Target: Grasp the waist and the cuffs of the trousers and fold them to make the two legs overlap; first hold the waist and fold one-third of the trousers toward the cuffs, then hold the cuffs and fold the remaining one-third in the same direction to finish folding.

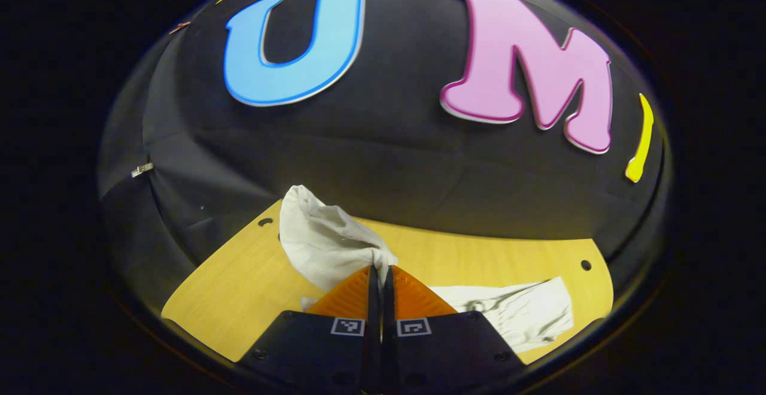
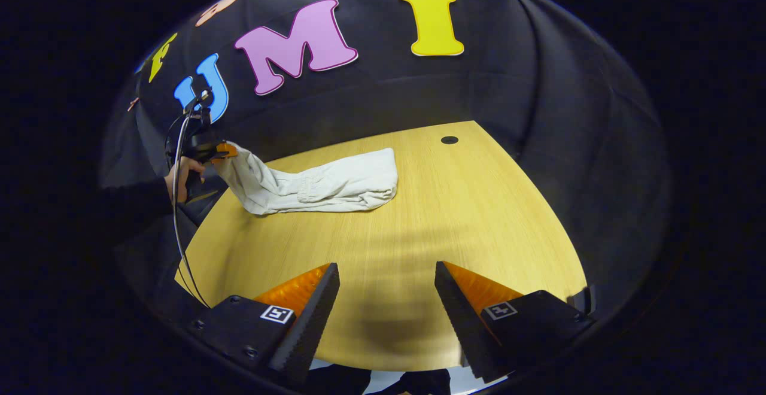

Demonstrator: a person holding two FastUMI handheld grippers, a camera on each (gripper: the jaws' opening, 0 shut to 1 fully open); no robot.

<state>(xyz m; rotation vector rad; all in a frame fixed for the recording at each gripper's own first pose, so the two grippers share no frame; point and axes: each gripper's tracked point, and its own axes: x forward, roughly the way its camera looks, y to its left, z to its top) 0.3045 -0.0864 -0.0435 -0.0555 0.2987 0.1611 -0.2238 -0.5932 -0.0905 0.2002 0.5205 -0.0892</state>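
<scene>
White trousers (image 2: 323, 187) lie on the wooden table (image 2: 419, 233), folded into a band, with one end lifted at the far left. In the left gripper view my left gripper (image 1: 380, 270) is shut on a bunched end of the trousers (image 1: 326, 239), which rises above the table; the rest of the cloth (image 1: 508, 311) lies flat to the right. The right gripper view shows that left gripper (image 2: 221, 152) far off, held by a hand (image 2: 182, 173), pinching the raised end. My right gripper (image 2: 386, 275) stands open over bare table, well short of the trousers.
The table (image 1: 239, 287) has small round holes near its corners (image 2: 449, 139). A cable (image 2: 176, 215) hangs from the left gripper down past the table's left edge. Black cloth walls close in behind and on both sides.
</scene>
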